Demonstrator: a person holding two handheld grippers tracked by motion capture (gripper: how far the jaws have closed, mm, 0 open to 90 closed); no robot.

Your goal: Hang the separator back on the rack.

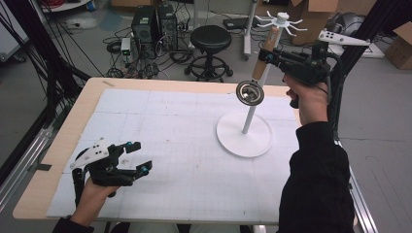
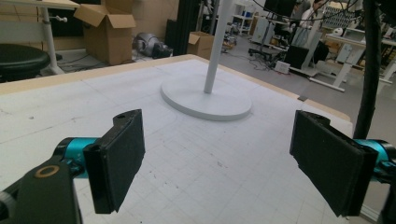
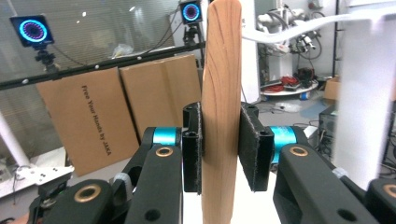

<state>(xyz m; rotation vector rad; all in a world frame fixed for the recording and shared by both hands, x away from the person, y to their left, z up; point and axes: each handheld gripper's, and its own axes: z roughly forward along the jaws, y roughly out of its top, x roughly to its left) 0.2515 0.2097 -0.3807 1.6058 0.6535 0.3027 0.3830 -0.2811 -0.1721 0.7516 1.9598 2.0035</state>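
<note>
My right gripper is raised at the far right, shut on the wooden handle of a utensil whose round metal head hangs below. In the right gripper view the handle stands upright, pinched between both pads. It is held close to a white stand with a thin pole and a crown of hooks. My left gripper rests low at the table's near left, open. Its two pads stand wide apart with nothing between them, facing the stand's base.
A white gridded mat covers most of the wooden table. Behind the table on the floor are a black stool, computer cases, cables and cardboard boxes. The stand's white pole is just right of the held handle.
</note>
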